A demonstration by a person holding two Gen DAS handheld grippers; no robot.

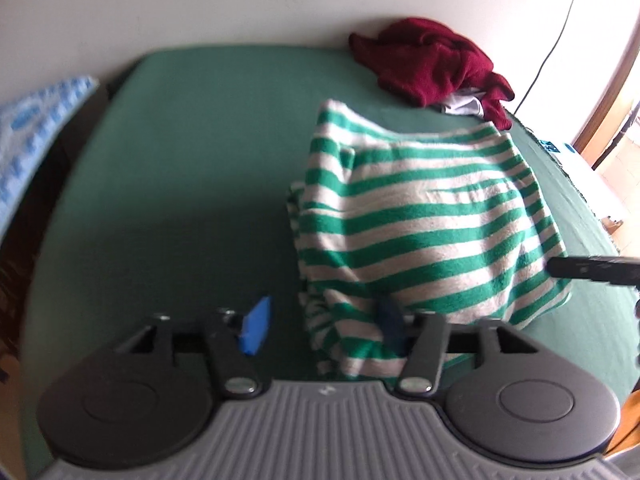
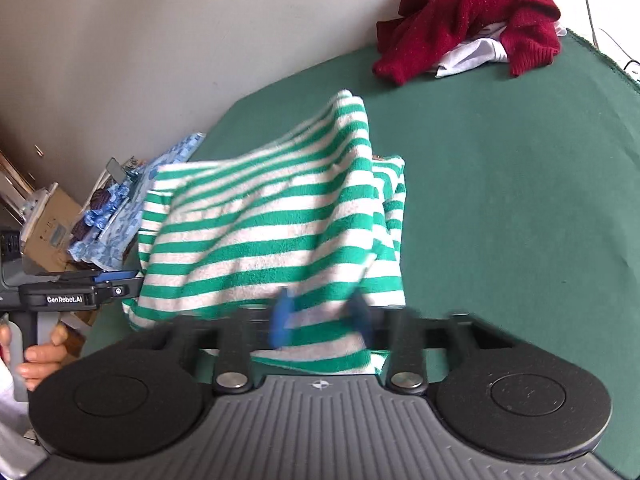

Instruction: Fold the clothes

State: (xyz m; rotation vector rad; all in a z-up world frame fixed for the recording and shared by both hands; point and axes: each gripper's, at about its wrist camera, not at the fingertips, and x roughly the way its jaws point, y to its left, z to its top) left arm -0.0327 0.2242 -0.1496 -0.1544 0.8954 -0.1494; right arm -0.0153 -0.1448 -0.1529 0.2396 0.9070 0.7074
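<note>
The striped top (image 1: 420, 220), green and white, lies in a loose folded heap on the green sheet (image 1: 192, 168) that covers the bed, toward the near edge and to the right of the middle in the left wrist view. Its upper layer stands up in a soft ridge, with one corner raised at the far left of the heap, and a lower layer shows beneath along the left and near edges.

The left gripper (image 1: 324, 328) sits at the near left corner of the top with its jaws spread: one blue fingertip (image 1: 256, 330) stands over bare sheet, clear of the cloth, and the other is dark against the stripes, so the pads do not press on the fabric. The right gripper (image 2: 320, 316) is at the near hem of the top; its two blue fingers (image 2: 280, 316) are blurred and stand fairly close together with striped cloth between and around them, but whether they pinch it I cannot tell. In the right wrist view a hand (image 2: 40, 354) holds the handle of the left gripper at the left side of the heap.

At the far right corner of the bed a dark red sweater (image 1: 432, 68) is crumpled on top of some white cloth (image 2: 468, 56), well apart from the striped top. Off the left side of the bed lie a blue patterned cloth (image 2: 132, 208) and a cardboard box (image 2: 52, 220), and a pale wall (image 1: 240, 4) rises behind the bed, with a thin dark cable (image 1: 552, 44) hanging down it on the right
</note>
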